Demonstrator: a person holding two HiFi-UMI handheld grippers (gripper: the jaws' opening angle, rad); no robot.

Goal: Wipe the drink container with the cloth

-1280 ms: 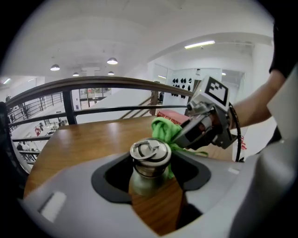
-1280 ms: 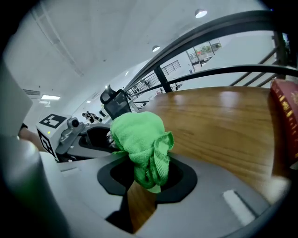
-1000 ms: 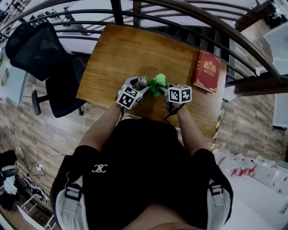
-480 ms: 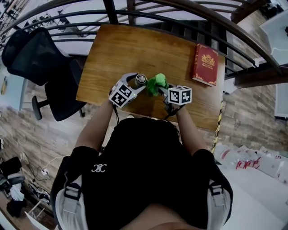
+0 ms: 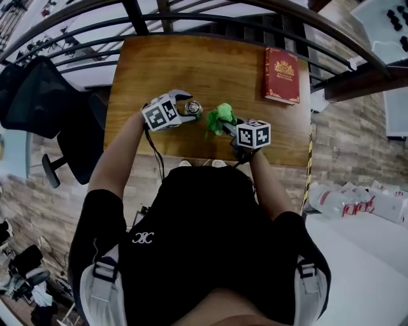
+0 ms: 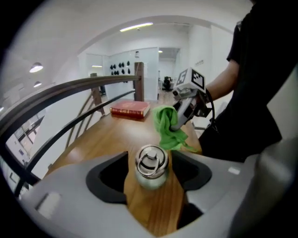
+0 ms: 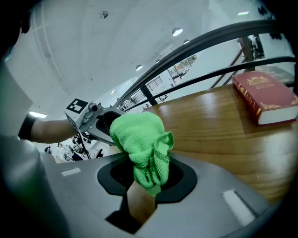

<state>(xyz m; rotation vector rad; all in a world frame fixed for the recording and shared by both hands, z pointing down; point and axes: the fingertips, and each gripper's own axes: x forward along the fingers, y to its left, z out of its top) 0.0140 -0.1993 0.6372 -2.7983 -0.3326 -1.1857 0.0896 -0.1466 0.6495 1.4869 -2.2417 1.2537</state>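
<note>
A small steel drink bottle [image 5: 193, 108] with a ring cap stands upright on the wooden table [image 5: 191, 63]. My left gripper [image 5: 185, 107] is open around it, and in the left gripper view the bottle [image 6: 151, 167] sits between the jaws with a thin gap on each side. Just right of the bottle, a bunched green cloth [image 5: 220, 118] is held above the table, with my right gripper [image 5: 227, 127] shut on it. In the right gripper view the cloth [image 7: 139, 139] bulges out above the jaws and hides the bottle.
A red hardback book [image 5: 281, 74] lies at the table's far right corner. A dark metal railing [image 5: 223, 19] curves along the far edge. A black office chair [image 5: 44, 95] stands left of the table. The near table edge runs just under both grippers.
My left gripper has swung left and its jaws have let go of the bottle, which now stands on the table. The gap between bottle and cloth has widened. The right gripper has stayed put.
</note>
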